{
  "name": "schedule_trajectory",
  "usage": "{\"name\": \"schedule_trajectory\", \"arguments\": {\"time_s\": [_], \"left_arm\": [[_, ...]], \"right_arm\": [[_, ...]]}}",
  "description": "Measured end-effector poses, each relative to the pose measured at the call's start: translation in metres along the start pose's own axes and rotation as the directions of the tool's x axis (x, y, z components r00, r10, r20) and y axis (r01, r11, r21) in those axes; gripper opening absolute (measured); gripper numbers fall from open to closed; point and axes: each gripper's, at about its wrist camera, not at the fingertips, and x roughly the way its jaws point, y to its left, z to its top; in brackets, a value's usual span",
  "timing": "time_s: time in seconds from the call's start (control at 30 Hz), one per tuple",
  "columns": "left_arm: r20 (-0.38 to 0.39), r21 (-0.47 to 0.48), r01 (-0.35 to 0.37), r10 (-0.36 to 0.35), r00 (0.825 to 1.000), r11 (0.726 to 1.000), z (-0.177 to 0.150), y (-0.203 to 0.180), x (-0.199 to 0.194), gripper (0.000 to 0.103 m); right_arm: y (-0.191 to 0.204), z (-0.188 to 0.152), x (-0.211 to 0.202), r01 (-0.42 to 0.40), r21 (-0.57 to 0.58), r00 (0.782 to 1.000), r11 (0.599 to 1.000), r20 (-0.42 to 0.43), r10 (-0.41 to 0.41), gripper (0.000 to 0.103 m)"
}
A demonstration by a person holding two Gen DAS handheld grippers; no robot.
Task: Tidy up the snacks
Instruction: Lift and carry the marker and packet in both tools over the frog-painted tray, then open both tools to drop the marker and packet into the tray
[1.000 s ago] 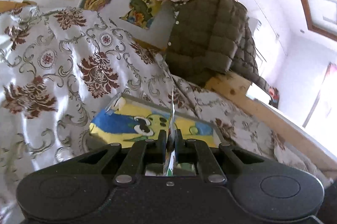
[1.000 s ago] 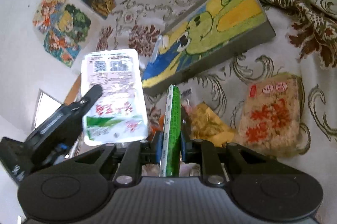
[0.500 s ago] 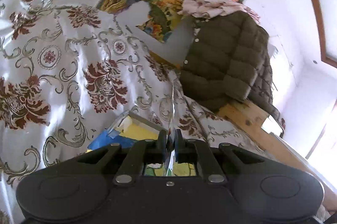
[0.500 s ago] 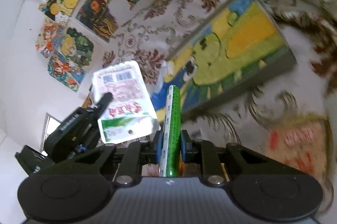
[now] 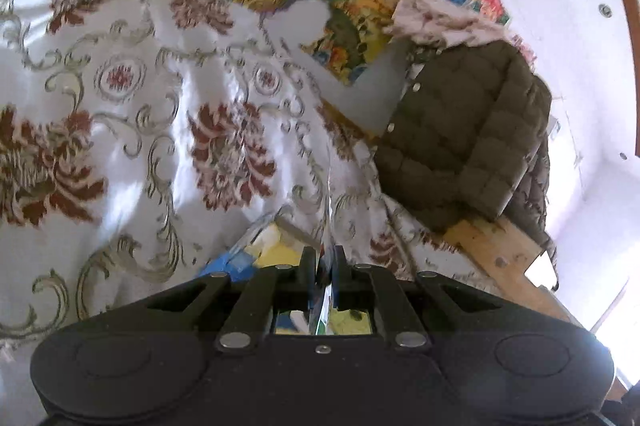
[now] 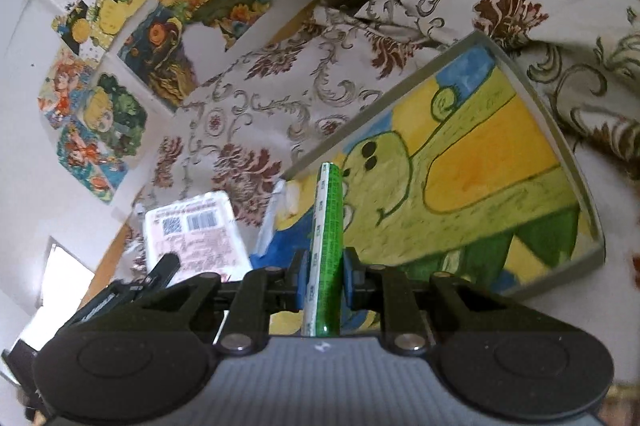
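Covering surface: floral cloth (image 5: 168,129) | wall: cartoon posters (image 6: 120,37) | left tool (image 5: 323,262) clamps white packet (image 6: 196,234) | right tool (image 6: 325,266) clamps green packet (image 6: 329,226)

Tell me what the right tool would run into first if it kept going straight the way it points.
Most likely the painted tray: the right tool, shut on a green snack pack, points at the tray's cartoon-painted inside, and nothing else shows in that line. How far off the tray lies is hard to judge through the fisheye.

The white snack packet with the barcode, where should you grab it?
Best by its thin lower edge, as the left tool does now: the white packet is flat and floppy, so shut jaws pinch an edge easily. Coming from below keeps its barcode end free to go first into the painted tray.
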Motion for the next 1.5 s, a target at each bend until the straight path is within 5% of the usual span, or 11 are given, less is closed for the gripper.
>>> {"name": "schedule_trajectory", "arguments": {"time_s": [0.27, 0.43, 0.53, 0.7, 0.83, 0.97, 1.2, 1.4, 1.5], "left_arm": [[-0.064, 0.089, -0.074, 0.08, 0.995, 0.993, -0.011, 0.002, 0.012, 0.007], [-0.104, 0.159, -0.095, 0.112, 0.988, 0.983, -0.01, -0.009, 0.014, 0.01], [-0.142, 0.195, -0.107, 0.136, 0.98, 0.975, -0.013, -0.015, 0.016, 0.013], [-0.211, 0.223, -0.148, 0.196, 0.958, 0.963, -0.017, -0.021, 0.017, 0.022], [-0.273, 0.208, -0.178, 0.232, 0.934, 0.962, -0.018, -0.025, 0.015, 0.068], [-0.299, 0.183, -0.198, 0.246, 0.922, 0.963, -0.018, -0.028, 0.007, 0.082], [-0.24, 0.191, -0.207, 0.25, 0.938, 0.959, -0.008, -0.044, -0.029, 0.095], [-0.064, 0.351, -0.277, 0.318, 0.946, 0.895, -0.016, -0.08, -0.078, 0.102], [-0.021, 0.423, -0.253, 0.289, 0.957, 0.87, -0.02, -0.094, -0.103, 0.102]], "right_arm": [[-0.017, -0.001, 0.023, 0.127, 0.021, 0.992, 0.992, -0.012, -0.127, 0.02], [-0.007, -0.009, 0.026, 0.164, -0.07, 0.986, 0.984, -0.016, -0.166, 0.023], [0.002, -0.013, 0.025, 0.167, -0.108, 0.985, 0.98, -0.02, -0.17, 0.03], [0.021, -0.017, 0.018, 0.203, -0.194, 0.979, 0.96, 0.014, -0.204, 0.056], [0.033, -0.019, 0.005, 0.211, -0.238, 0.977, 0.948, 0.045, -0.206, 0.072], [0.043, -0.02, -0.011, 0.21, -0.265, 0.978, 0.941, 0.074, -0.197, 0.082], [0.043, -0.019, -0.042, 0.198, -0.236, 0.978, 0.951, 0.109, -0.176, 0.09], [0.054, -0.023, -0.077, 0.207, -0.278, 0.97, 0.938, 0.186, -0.159, 0.099], [0.064, -0.029, -0.099, 0.252, -0.342, 0.954, 0.905, 0.244, -0.173, 0.1]]}}
